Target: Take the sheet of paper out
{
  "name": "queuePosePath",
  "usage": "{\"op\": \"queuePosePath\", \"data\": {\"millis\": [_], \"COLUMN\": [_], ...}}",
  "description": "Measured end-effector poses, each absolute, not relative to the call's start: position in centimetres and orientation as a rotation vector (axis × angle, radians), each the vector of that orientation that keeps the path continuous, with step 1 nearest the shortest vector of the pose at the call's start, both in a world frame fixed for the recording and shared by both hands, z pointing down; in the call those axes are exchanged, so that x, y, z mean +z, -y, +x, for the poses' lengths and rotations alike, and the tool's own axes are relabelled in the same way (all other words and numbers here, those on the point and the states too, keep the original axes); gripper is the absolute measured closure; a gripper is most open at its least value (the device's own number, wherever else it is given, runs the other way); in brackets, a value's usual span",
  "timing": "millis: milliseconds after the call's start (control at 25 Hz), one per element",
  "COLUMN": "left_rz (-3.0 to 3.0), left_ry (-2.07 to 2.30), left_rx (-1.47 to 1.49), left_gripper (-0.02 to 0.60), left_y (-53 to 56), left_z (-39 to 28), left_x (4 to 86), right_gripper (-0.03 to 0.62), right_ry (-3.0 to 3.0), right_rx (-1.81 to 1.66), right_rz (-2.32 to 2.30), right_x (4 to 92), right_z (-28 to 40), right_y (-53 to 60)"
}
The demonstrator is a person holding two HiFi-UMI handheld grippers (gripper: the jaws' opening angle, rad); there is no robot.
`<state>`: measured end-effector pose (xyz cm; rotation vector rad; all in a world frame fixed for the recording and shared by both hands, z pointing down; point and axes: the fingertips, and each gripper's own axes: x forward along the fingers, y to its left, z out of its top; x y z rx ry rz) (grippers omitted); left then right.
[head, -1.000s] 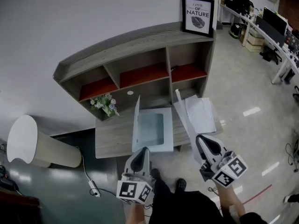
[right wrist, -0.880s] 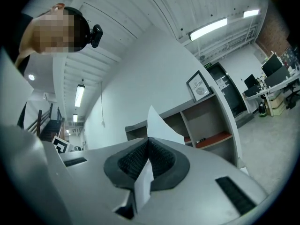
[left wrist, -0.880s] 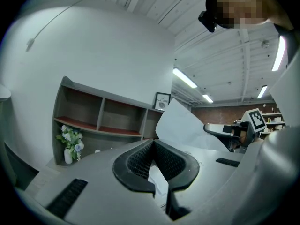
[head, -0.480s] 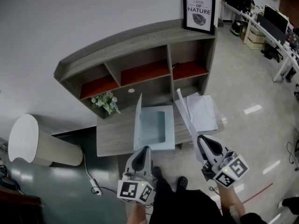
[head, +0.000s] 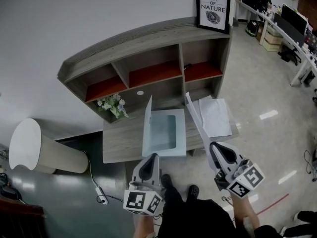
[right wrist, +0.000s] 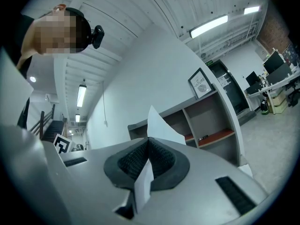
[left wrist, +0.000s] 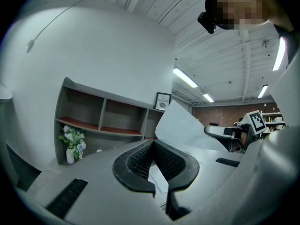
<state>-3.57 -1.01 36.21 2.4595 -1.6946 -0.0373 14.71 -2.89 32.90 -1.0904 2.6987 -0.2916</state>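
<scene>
A pale blue folder (head: 166, 133) lies open on the grey desk (head: 121, 140), its cover standing upright at its left edge. My left gripper (head: 151, 157) is shut on the folder's near edge; in the left gripper view a pale strip of the folder (left wrist: 157, 177) sits between the closed jaws of that gripper (left wrist: 153, 143). My right gripper (head: 213, 147) is shut on a white sheet of paper (head: 195, 117), which rises tilted from the jaws toward the shelf. The sheet (right wrist: 159, 128) sticks out past the right gripper (right wrist: 148, 143). The left gripper view also shows the sheet (left wrist: 183, 125).
A grey shelf unit (head: 148, 58) with red-floored compartments stands behind the desk, a framed print (head: 213, 10) on top. A small flower vase (head: 114, 105) is at the desk's left rear, loose papers (head: 216, 115) at its right. A white cylinder (head: 34, 150) stands left; office desks (head: 292, 24) far right.
</scene>
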Motion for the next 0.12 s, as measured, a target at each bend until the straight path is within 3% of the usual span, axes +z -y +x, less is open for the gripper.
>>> {"op": "queuePosePath", "data": {"millis": [120], "left_rz": [2.462], "left_ry": [1.697], "left_rx": [-0.036], "left_gripper": [0.569], "left_y": [0.99], "left_z": [-3.78], "left_x": [36.28], "right_gripper": [0.582], "right_ry": [-2.700], "right_rx": [-0.286], "right_rz": [-1.087], "right_x": [32.90], "right_z": [14.50], "right_y": [2.92]}}
